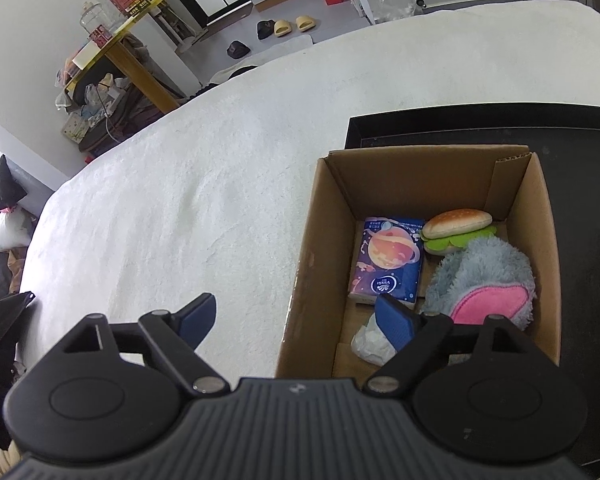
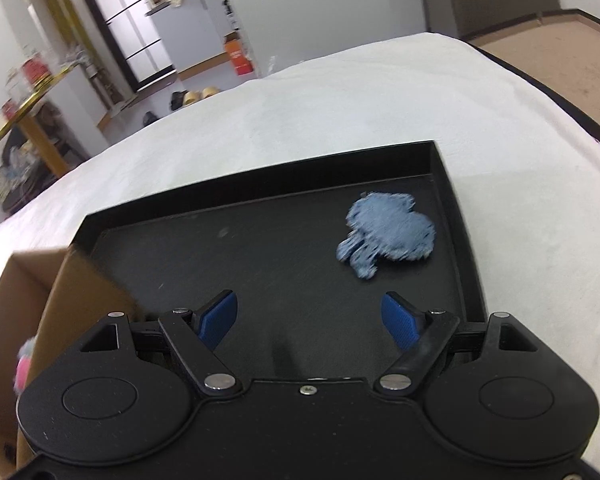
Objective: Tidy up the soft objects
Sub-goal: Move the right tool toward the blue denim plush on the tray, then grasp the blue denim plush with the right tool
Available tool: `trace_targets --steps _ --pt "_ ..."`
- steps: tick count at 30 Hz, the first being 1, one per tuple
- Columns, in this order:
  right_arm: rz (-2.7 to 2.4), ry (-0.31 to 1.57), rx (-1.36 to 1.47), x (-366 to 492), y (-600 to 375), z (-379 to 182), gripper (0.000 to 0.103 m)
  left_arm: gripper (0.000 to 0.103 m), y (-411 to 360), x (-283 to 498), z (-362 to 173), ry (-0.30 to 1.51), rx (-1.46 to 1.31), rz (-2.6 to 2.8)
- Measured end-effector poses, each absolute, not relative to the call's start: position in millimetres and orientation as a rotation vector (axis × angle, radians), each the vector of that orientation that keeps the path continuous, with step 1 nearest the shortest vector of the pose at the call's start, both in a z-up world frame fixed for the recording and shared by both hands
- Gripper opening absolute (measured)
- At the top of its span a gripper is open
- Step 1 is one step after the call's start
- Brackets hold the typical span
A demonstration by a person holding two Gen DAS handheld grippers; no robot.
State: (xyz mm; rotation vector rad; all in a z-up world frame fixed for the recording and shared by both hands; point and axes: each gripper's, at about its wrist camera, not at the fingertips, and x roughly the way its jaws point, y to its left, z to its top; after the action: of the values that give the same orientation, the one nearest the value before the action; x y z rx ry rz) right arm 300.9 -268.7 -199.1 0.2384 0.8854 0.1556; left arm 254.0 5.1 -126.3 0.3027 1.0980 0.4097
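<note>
In the left wrist view a cardboard box (image 1: pixel 312 256) stands on the black tray (image 1: pixel 580 184). It holds a purple tissue pack (image 1: pixel 388 260), a plush burger (image 1: pixel 456 228), a grey and pink fluffy toy (image 1: pixel 488 280) and a white wad (image 1: pixel 370 342). My left gripper (image 1: pixel 296 318) is open, straddling the box's near left wall. In the right wrist view a blue fuzzy cloth (image 2: pixel 388 230) lies on the tray (image 2: pixel 260 256) at the far right. My right gripper (image 2: pixel 310 318) is open and empty above the tray, short of the cloth. The box (image 2: pixel 60 300) is at its left.
The tray sits on a white fluffy cover (image 1: pixel 188 200) over a bed or table. A yellow shelf with clutter (image 1: pixel 112 44) and slippers (image 1: pixel 288 26) on the floor lie beyond the far edge.
</note>
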Motion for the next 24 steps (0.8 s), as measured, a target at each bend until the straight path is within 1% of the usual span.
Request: trace_targets --steps 16,18,19,20,21,23,24 --pt "-0.03 0.889 0.197 340 -269 -221 0.079 0.086 7 253 -129 1.118 0.309 0.423" --pt "-0.036 0.887 0.165 342 -266 -222 0.066 0.086 9 252 -129 1.119 0.306 0.428" --pt "-0.039 0.884 0.14 342 -265 -221 0.046 0.086 10 251 -129 1.119 0.304 0.429" --pt "-0.039 0.886 0.113 343 -264 -221 0.041 0.086 11 250 -128 1.12 0.302 0.43" --pt "-0.031 0.887 0.101 342 -264 -220 0.039 0.086 12 250 -128 1.121 0.298 0.43" --pt "-0.006 0.898 0.093 340 -263 -218 0.029 0.086 13 248 -127 1.121 0.289 0.429" --pt "0.002 0.903 0.086 338 -262 -216 0.028 0.086 14 247 -127 1.121 0.285 0.428"
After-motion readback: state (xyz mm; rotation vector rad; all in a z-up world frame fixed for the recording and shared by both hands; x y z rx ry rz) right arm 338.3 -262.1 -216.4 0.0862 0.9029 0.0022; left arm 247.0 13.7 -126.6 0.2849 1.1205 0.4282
